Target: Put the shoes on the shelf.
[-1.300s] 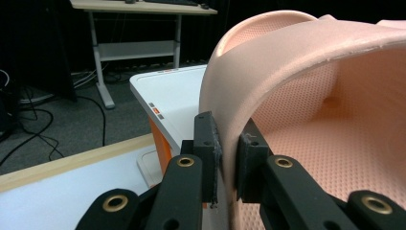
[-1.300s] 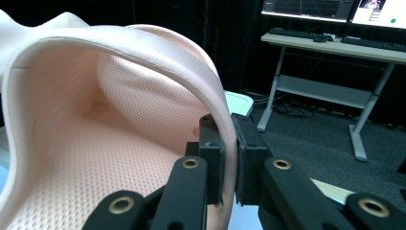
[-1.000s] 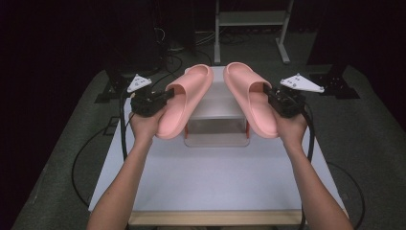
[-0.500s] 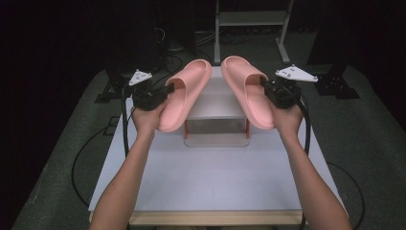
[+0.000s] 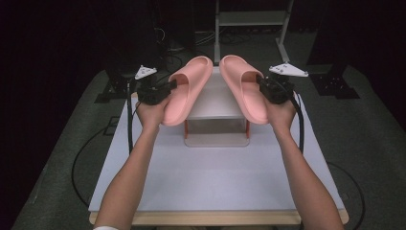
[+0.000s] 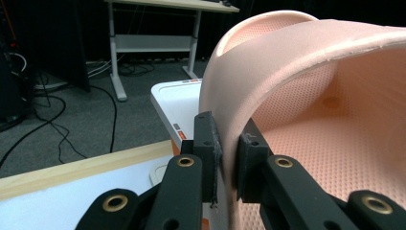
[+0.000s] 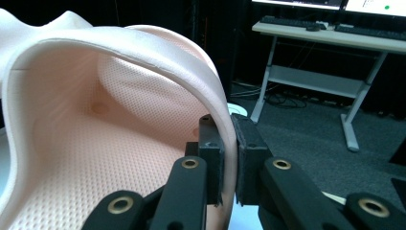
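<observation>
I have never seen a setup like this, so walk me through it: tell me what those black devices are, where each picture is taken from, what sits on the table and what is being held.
There is no robot here. A person stands at a white table and holds a hand-operated clamp with two black jaws in each hand: the left gripper and the right gripper.

The wide picture comes from a camera fixed above the person's side, looking forward and down; the forearms enter from the bottom. The other two pictures come from small cameras riding on each gripper, looking along its own jaws.

On the table stands a small white rack with orange legs.

Each gripper is shut on the strap of a pink slipper: the left slipper and the right slipper, both held up over the rack. In the gripper views, the jaws pinch the strap edge, one jaw inside and one outside.
</observation>
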Available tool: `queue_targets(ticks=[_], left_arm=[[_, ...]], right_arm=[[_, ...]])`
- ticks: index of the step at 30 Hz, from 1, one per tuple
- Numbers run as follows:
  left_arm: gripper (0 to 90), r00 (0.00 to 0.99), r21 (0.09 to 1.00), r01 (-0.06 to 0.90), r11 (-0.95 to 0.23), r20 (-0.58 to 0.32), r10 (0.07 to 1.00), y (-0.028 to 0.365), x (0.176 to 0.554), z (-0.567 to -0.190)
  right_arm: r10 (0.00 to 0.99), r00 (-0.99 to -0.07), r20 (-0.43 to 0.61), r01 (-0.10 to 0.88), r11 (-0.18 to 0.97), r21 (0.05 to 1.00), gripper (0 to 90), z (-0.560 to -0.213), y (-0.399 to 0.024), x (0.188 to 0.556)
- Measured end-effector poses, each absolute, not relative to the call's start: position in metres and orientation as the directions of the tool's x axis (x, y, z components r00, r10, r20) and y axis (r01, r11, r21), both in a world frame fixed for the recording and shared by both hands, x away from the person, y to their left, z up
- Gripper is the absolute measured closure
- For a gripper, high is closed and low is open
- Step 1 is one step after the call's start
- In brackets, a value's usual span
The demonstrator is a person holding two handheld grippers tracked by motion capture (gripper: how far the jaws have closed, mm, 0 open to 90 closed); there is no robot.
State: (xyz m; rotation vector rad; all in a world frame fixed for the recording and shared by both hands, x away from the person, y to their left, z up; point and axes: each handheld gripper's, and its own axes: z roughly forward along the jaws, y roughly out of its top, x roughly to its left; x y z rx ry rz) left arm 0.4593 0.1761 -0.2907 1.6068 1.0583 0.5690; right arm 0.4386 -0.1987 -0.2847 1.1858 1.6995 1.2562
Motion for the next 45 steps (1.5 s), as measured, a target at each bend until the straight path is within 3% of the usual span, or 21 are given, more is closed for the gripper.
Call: queue_targets(ticks=[15,45], left_arm=[[81.6,0.459,0.929,0.368,-0.025,-0.158,0.874,0.167,0.474,-0.291],[81.5,0.423,0.906,0.423,-0.039,-0.159,0.892,0.148,0.491,-0.299]], right_arm=[[0.951,-0.306,0.048,0.298,0.048,0.953,83.4,-0.297,-0.196,0.459],[0.957,-0.284,0.055,0.366,0.055,0.929,82.8,-0.302,-0.186,0.479]])
